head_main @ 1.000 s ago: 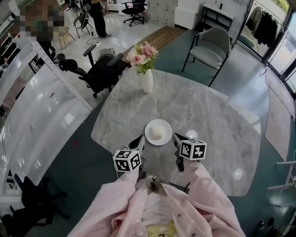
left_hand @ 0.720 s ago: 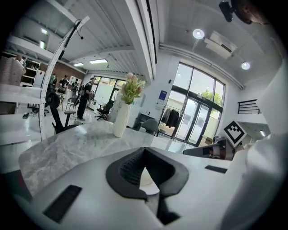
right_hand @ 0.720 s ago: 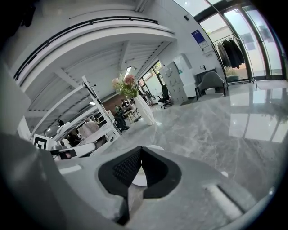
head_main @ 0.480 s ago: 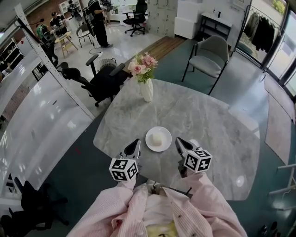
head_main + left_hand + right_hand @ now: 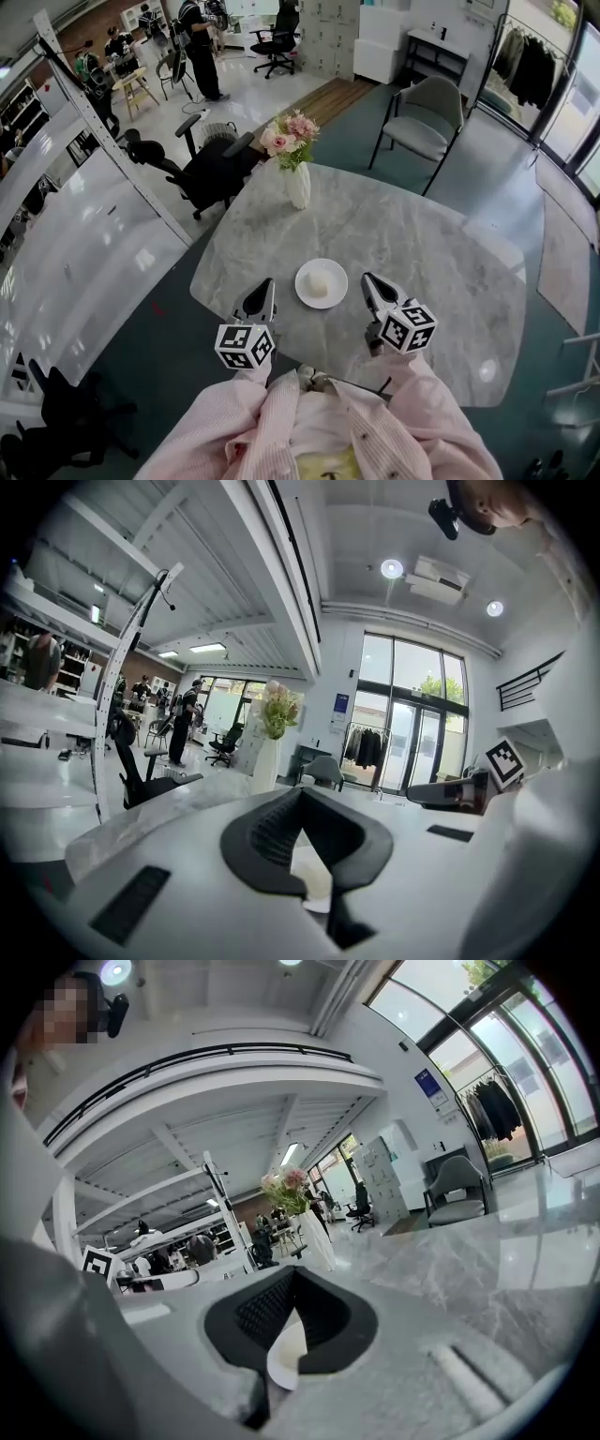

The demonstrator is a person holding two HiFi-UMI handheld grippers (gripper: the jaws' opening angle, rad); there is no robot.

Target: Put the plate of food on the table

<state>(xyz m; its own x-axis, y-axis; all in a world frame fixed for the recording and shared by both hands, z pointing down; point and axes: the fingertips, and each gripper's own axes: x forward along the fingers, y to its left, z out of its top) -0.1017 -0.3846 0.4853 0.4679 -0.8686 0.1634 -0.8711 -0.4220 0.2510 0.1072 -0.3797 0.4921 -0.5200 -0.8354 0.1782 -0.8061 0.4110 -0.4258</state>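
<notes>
The head view looks steeply down from the table's (image 5: 394,216) near edge; both gripper views skim low across it, sharing the vase (image 5: 297,185).

Grey marble table (image 5: 422,234) across mid-frame. Resting on it: white plate (image 5: 338,273) with pale food (image 5: 318,286) at lower centre, white vase (image 5: 298,186) of pink flowers (image 5: 291,127) toward upper left.

Your plate (image 5: 303,280) is small, round and white, and it lies flat on the table (image 5: 412,225), close to the edge nearest you. One pale, rounded piece of food (image 5: 319,285) sits on the middle of it. The table has a glossy top of grey marble with lighter veins and a rounded outline.
</notes>
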